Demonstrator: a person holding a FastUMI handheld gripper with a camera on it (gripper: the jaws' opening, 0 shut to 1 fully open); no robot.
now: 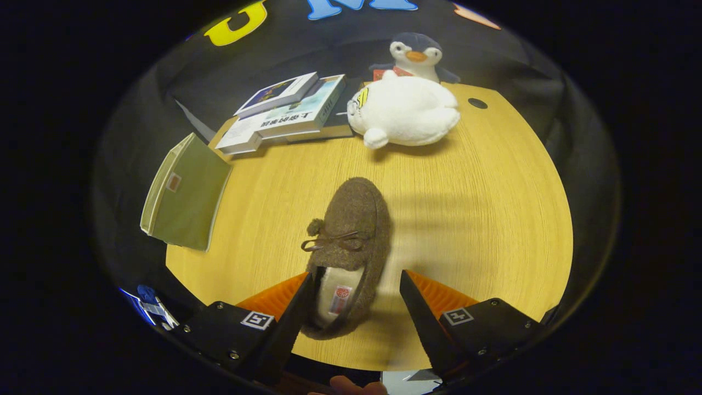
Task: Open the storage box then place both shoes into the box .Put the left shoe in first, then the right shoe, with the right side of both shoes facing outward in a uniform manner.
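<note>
A brown fuzzy shoe (pixel 351 236) with a small bow and a cream lining lies on the wooden table (pixel 471 208), toe pointing away from me. Its heel end sits between my fingers, close against the left finger (pixel 299 318) and apart from the right one. My gripper (pixel 359 285) is open, its jaws wide around the heel with a clear gap on the right. An olive-green storage box (pixel 186 195) stands at the table's left edge, tilted in this view, its lid side facing the table.
A stack of books (pixel 285 112) lies at the back left. A white plush toy (pixel 406 109) rests at the back middle with a penguin plush (pixel 417 55) behind it. A small dark hole (pixel 477 103) marks the table's far right.
</note>
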